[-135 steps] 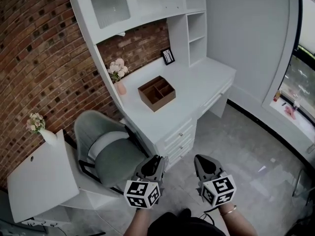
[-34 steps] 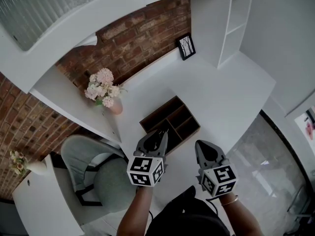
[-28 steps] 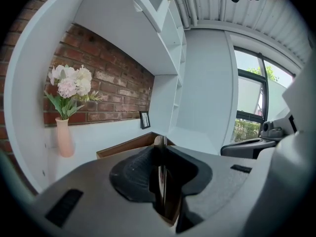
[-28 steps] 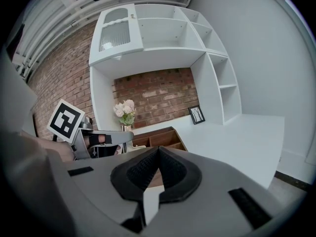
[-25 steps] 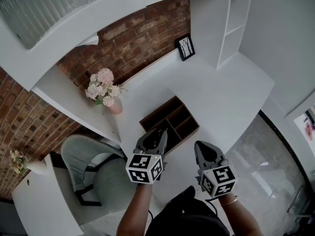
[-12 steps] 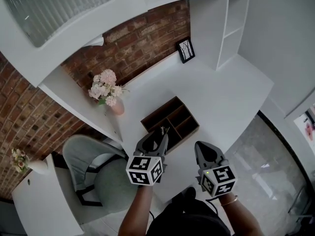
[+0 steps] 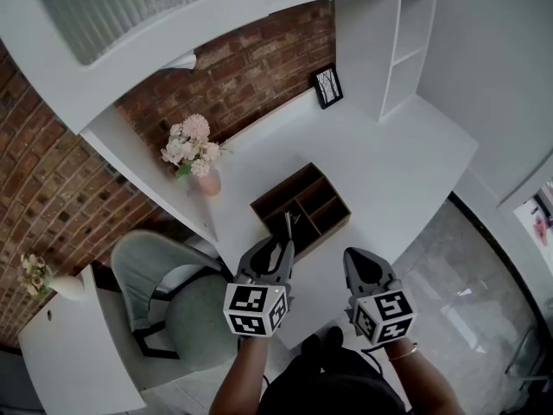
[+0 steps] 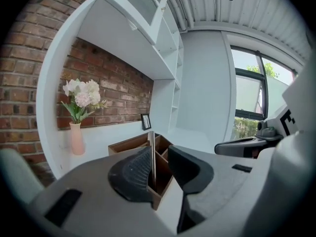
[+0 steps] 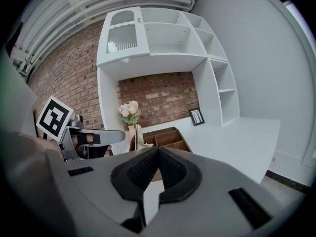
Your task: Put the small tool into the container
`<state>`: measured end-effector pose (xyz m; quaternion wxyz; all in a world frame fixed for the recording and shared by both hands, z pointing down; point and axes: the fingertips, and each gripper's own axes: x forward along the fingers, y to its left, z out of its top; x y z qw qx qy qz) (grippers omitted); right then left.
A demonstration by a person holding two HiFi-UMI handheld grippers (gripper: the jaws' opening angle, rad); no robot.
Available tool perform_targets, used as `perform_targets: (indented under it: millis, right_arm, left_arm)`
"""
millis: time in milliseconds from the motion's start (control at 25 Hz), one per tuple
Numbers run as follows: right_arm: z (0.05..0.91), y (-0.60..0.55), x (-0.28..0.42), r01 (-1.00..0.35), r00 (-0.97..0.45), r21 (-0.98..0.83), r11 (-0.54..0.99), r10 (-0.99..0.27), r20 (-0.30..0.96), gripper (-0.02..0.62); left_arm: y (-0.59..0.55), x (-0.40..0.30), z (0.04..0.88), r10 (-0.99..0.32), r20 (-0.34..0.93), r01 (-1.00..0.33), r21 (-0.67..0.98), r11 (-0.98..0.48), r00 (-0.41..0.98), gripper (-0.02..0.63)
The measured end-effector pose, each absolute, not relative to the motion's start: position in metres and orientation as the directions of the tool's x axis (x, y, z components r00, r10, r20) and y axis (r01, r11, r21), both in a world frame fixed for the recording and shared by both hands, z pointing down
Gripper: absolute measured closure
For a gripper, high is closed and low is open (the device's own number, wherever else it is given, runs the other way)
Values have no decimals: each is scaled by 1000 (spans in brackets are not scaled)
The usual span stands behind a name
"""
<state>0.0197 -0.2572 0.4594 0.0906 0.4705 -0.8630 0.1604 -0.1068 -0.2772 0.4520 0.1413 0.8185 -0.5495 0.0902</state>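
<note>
A brown wooden container (image 7: 278,185) with several compartments sits on the white desk (image 7: 397,158). My left gripper (image 7: 278,247) hovers at its near edge. A thin metal tool (image 7: 288,226) stands upright between the jaws, over a near compartment. In the left gripper view the tool (image 8: 153,154) rests against the left pad, and a gap separates it from the right one. The jaws of the left gripper (image 8: 159,154) are closing. My right gripper (image 7: 361,263) hangs to the right, off the desk front, shut and empty, its pads meeting (image 9: 158,151).
A pink vase of flowers (image 7: 199,152) stands left of the container, by the brick wall. A small framed picture (image 7: 327,86) leans at the back. White shelves (image 7: 406,33) rise at the right. A grey chair (image 7: 181,296) sits below left of the desk, and grey floor (image 7: 484,284) lies right.
The left gripper has drawn back slightly toward me, and more of the tool now shows beyond its jaws over the container. The right gripper has kept its place.
</note>
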Motion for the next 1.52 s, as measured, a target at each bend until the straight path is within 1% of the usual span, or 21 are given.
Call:
perform_targets:
  millis: [120, 320, 920, 1520]
  right_arm:
    - [456, -251, 21, -846, -533, -179, 502, -793, 297, 594]
    - [455, -237, 19, -845, -534, -171, 507, -788, 306, 594]
    - [439, -201, 12, -852, -524, -139, 505, -809, 267, 594]
    - [424, -169, 6, -841, -541, -120, 528, -809, 230, 594]
  left_arm:
    - [-266, -107, 449, -877, 299, -927, 117, -357, 375, 527]
    - [-246, -108, 448, -881, 296, -930, 104, -354, 369, 548]
    - [-198, -115, 444, -887, 289, -932, 91, -350, 361, 592]
    - [-168, -115, 431, -891, 250, -925, 87, -369, 378, 597]
